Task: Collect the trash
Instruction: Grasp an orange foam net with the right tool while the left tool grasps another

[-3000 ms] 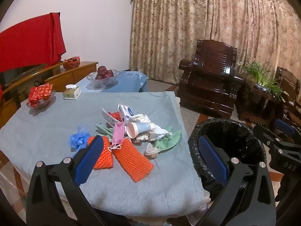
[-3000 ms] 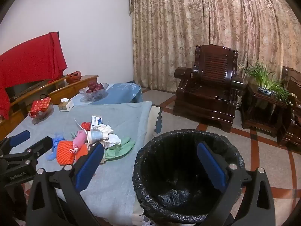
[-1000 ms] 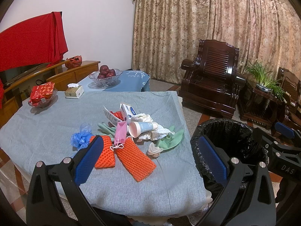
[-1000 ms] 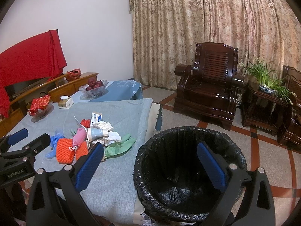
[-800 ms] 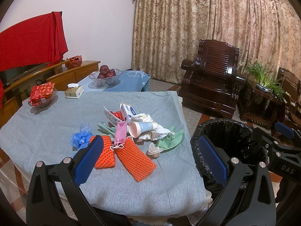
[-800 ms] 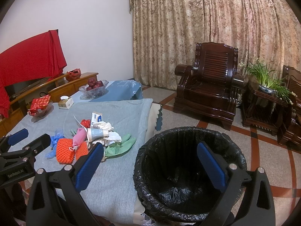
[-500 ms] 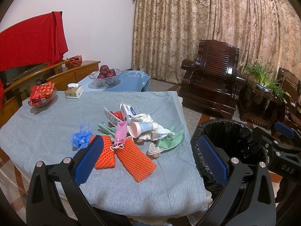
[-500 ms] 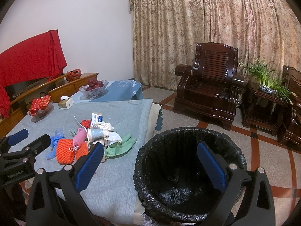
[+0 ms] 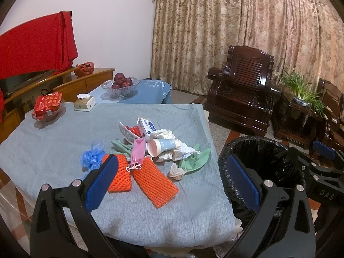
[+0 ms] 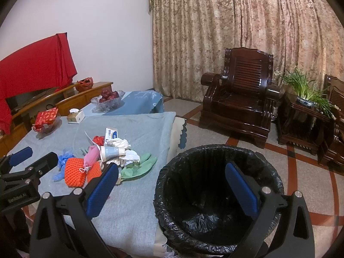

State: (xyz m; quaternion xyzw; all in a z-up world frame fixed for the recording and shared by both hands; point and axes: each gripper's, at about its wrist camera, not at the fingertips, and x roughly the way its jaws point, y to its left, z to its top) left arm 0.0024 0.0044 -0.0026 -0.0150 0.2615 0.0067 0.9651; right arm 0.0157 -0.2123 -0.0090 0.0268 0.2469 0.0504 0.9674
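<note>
- Left wrist view, nearest: left gripper [image 9: 172, 178] released, jaws wide, nothing between the pads, held above the near table edge. Right gripper [image 10: 169, 187] also released and empty, poised over the bin [image 10: 217, 157].
- Trash pile sits mid-table [image 9: 53, 142], well short of the bin, which stands on the floor just off the table's right edge. Nothing collected yet; bin looks empty apart from its liner.
- Closest items: two orange foam nets [image 9: 154, 182], pink mask [image 9: 137, 151] lying across them. Risk: a grab at a net likely drags the mask by its loop, and it drops on the way to the bin.
- Blue bag [image 9: 92, 153] just left of the nets: thin film, likely to slip from flat pads.
- Small shell-like scrap [image 9: 176, 171] and green glove [image 9: 193, 158]: limp glove may trail and sweep scraps off the edge.
- Cup [image 9: 164, 146] lies on its side on tissue [image 9: 178, 150]; it can roll or crush under a hard squeeze.
- Box [image 9: 147, 126] and wrappers behind are stacked loosely; a tug could scatter them.
- Cloth may bunch if the pads dig in.
- Far: tissue box [image 9: 85, 103], fruit bowl [image 9: 120, 86], red packet dish [image 9: 48, 107] are probably not trash; a mistaken pick is possible.
</note>
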